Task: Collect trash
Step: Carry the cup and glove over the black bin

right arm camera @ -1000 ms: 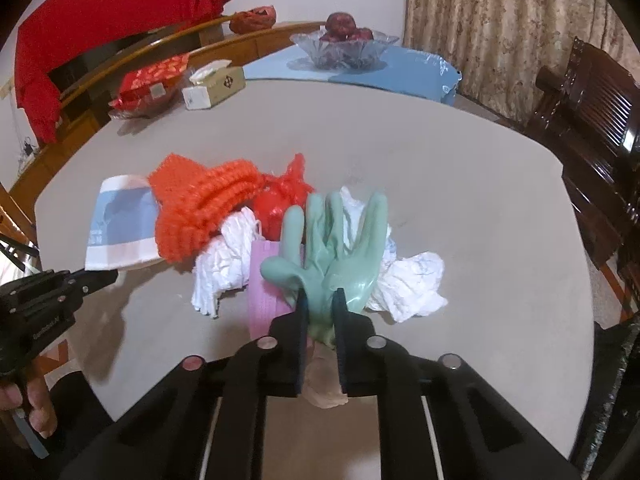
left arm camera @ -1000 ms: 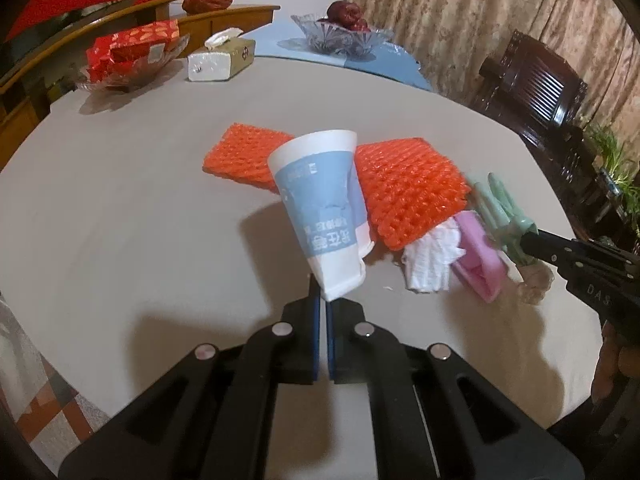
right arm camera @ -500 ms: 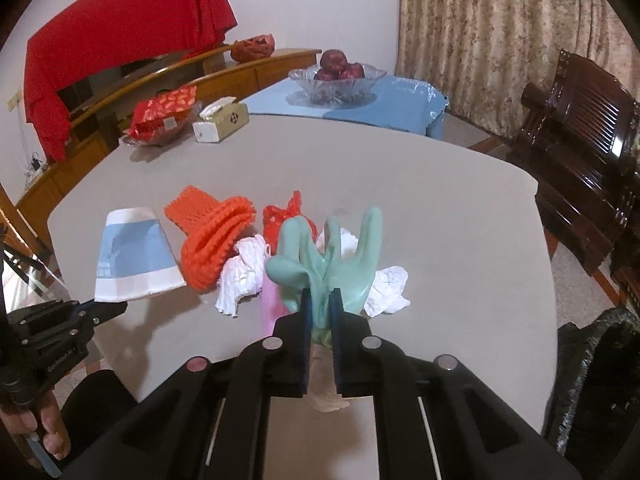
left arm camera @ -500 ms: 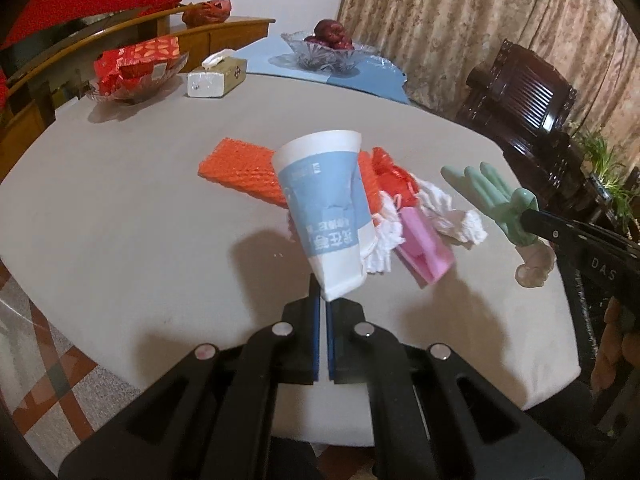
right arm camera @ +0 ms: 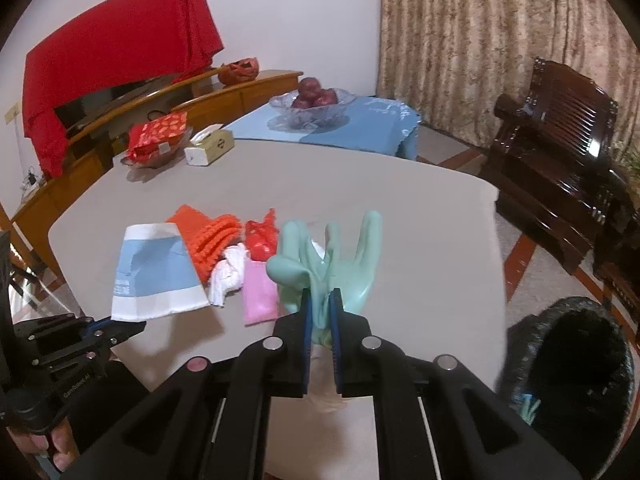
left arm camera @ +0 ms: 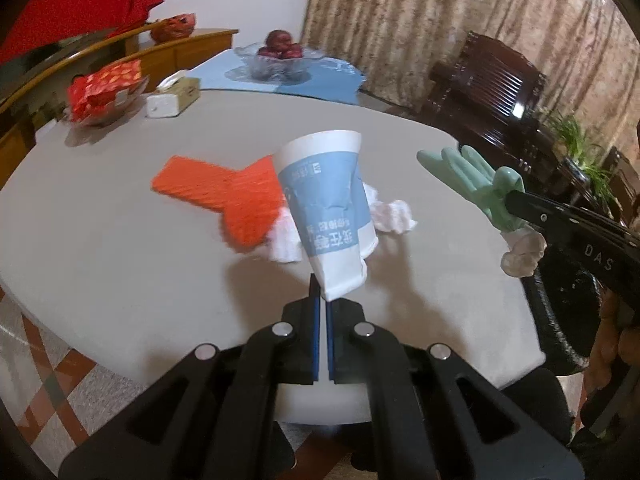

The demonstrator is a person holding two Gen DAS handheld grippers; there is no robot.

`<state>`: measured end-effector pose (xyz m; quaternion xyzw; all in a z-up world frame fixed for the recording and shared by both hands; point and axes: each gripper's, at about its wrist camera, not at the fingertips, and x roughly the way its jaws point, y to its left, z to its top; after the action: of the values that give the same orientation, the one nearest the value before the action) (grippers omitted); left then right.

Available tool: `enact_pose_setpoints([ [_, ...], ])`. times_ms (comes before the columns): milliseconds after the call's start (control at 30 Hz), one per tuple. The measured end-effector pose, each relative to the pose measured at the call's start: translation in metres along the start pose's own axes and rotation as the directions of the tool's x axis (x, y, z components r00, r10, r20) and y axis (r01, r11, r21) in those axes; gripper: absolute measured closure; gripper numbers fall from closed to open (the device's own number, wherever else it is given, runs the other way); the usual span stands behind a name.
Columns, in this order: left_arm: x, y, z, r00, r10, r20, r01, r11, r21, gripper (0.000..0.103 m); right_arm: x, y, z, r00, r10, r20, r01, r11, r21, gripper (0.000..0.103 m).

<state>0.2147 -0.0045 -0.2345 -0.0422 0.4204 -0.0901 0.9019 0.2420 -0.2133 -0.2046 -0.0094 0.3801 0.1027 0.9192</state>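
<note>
Grey tabletop (right arm camera: 400,208) still carried most trash: orange foam net (left arm camera: 224,196), pink wrapper (right arm camera: 260,296), white tissues (left arm camera: 394,216). Bin bag (right arm camera: 576,364) waited at right. Left tongs (left arm camera: 322,300) clamped paper cup (left arm camera: 328,216), right tongs (right arm camera: 320,312) clamped green glove (right arm camera: 336,264); both off tabletop, neither binned yet.

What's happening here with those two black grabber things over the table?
A person is clearing trash off the grey table with a handheld gripper in each hand. The left gripper is shut on a flattened blue and white paper cup, held above the table. The right gripper is shut on a mint green rubber glove. Orange foam netting, crumpled tissues and a pink packet lie on the table. A black trash bag waits open beside it.
</note>
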Motion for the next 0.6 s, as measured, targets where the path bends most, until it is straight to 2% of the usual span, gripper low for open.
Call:
enact_pose_setpoints([
  [267, -0.002, -0.054, 0.004, 0.999, -0.038, -0.006, 0.038, 0.997, 0.067, 0.101, -0.028, -0.038, -0.01, 0.998, -0.054, 0.017, 0.054, 0.998, 0.045, 0.095],
  [600, 0.005, -0.139, 0.001, 0.991, -0.127, -0.033, 0.131, 0.979, 0.154, 0.101, -0.065, -0.096, -0.027, 0.988, -0.149, 0.027, 0.146, 0.986, 0.086, 0.095],
])
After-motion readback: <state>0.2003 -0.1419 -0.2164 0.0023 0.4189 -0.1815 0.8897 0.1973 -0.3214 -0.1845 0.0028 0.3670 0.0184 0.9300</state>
